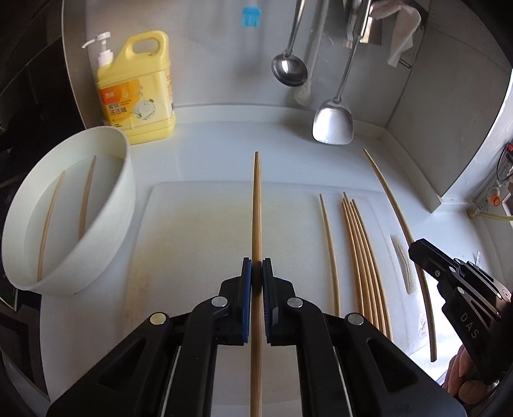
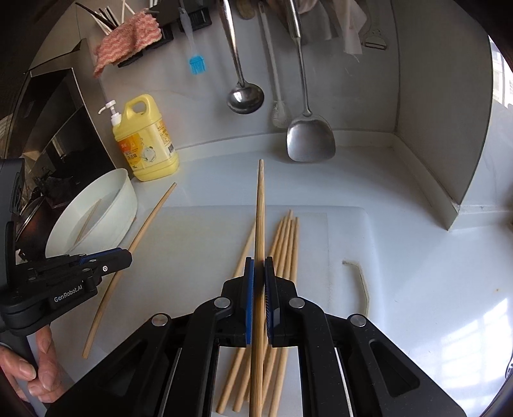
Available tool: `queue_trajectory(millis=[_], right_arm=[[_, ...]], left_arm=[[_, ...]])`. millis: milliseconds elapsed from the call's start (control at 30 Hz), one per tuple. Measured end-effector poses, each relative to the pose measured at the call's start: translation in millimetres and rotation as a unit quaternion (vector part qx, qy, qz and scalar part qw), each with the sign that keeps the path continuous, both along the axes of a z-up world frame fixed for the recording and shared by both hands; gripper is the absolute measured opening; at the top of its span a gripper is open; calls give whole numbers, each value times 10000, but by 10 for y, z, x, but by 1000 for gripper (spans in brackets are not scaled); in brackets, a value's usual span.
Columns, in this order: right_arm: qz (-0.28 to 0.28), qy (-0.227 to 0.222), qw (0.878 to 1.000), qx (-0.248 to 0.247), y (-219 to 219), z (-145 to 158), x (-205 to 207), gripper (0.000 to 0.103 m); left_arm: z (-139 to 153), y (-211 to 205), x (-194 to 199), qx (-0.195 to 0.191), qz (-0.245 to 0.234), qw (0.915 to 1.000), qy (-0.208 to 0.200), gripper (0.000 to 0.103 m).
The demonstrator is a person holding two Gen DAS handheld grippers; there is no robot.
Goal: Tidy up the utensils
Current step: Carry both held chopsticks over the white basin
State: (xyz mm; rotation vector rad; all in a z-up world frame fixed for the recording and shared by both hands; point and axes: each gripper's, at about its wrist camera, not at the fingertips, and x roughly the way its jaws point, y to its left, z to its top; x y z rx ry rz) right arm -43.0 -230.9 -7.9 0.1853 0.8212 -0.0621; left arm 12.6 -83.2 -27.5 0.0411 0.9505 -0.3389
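In the left wrist view my left gripper (image 1: 256, 266) is shut on a bamboo chopstick (image 1: 257, 208) that points straight ahead above the white cutting board (image 1: 192, 231). My right gripper (image 1: 416, 248) at the right edge is shut on another chopstick (image 1: 389, 192). The right wrist view shows that right gripper (image 2: 259, 266) clamped on its chopstick (image 2: 261, 205), and the left gripper (image 2: 126, 255) holding its chopstick (image 2: 150, 215). Several chopsticks (image 2: 288, 243) lie side by side on the board (image 2: 198, 243). A white bowl (image 1: 105, 231) of water at the left holds two chopsticks (image 1: 48, 221).
A yellow detergent bottle (image 1: 141, 93) stands behind the bowl. A ladle (image 1: 288, 69), a steel spatula (image 1: 333, 123) and a blue brush (image 1: 251, 16) hang on the back wall. A wall corner (image 2: 449, 179) closes the right side. A hand (image 2: 35, 369) grips the left handle.
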Motion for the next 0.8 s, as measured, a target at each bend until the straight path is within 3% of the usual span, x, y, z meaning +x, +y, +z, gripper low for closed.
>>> queue_trajectory(millis=[167, 433, 633, 800], right_arm=[[530, -247, 9983, 32, 488, 346, 255, 6], [1047, -454, 9932, 234, 1492, 624, 877, 6], [1293, -278, 9906, 349, 2238, 531, 1529, 6], [1351, 50, 9898, 441, 2687, 291, 2006, 6]], left_arm=[[332, 548, 51, -47, 379, 9988, -300, 7], [538, 1593, 472, -57, 828, 9956, -433, 7], [532, 2255, 922, -127, 1039, 9936, -426, 7], [297, 2583, 1303, -200, 1113, 9933, -219, 7]])
